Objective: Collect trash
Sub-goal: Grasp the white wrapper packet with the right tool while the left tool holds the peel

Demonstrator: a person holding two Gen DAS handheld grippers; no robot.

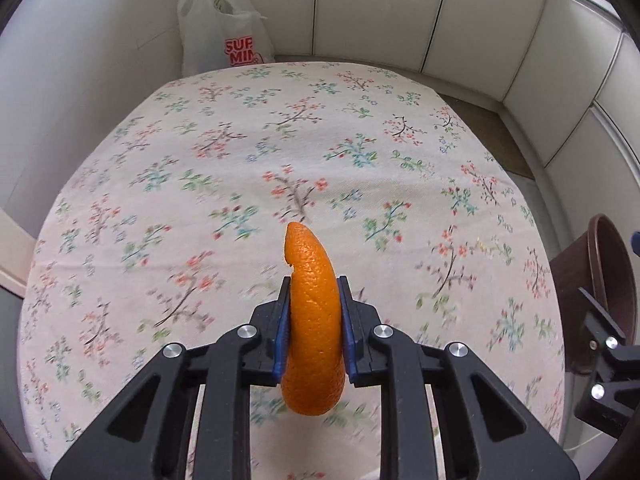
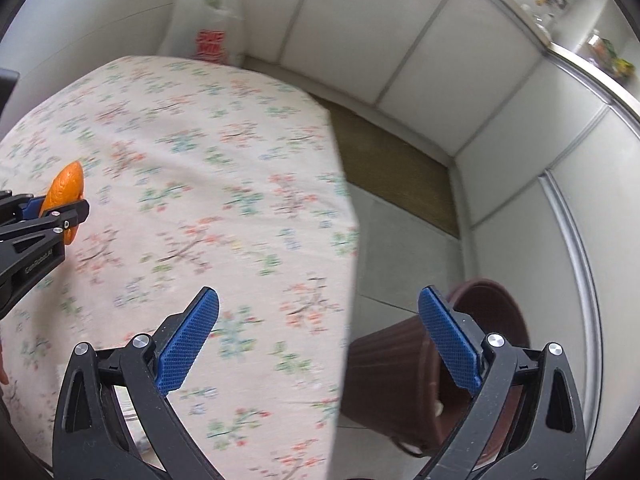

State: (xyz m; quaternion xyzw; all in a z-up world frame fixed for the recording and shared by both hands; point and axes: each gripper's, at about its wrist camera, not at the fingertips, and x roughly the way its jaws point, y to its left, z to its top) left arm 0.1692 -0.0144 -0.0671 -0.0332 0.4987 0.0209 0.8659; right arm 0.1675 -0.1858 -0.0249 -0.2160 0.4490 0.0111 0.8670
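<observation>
Fingers [image 1: 285,320] of my left gripper [image 1: 315,328] are clamped on a curved strip of orange peel [image 1: 312,320], blue pads pressing it from both sides, its pointed tip rising above them and its lower end hanging below. On my right gripper [image 2: 318,340] the fingers [image 2: 188,340] stand wide apart with nothing between them.

From the left wrist view I see the peel held above the floral tabletop [image 1: 280,140], not touching it. The right wrist view catches the same peel only at its left edge, half hidden behind the left gripper's black frame, and the cloth there is smeared by blur, so I cannot read its pattern clearly.

Off the tabletop's right edge, on the floor, stands a brown ribbed bin [image 2: 384,364]. The right wrist view shows its rim and part of its inside, with one blue finger crossing in front of it; a small pale thing sits low inside, too unclear to name. In the left wrist view only a cut-off slice of the bin [image 1: 612,280] shows at the right border, partly behind the other gripper.

Farther back, past the tabletop's far corner, a white plastic bag [image 1: 216,20] with red lettering stands against the white wall panels; the lettering is cut off by the tabletop edge. A shelf with small objects shows in the right wrist view's top corner, too blurred to identify.
</observation>
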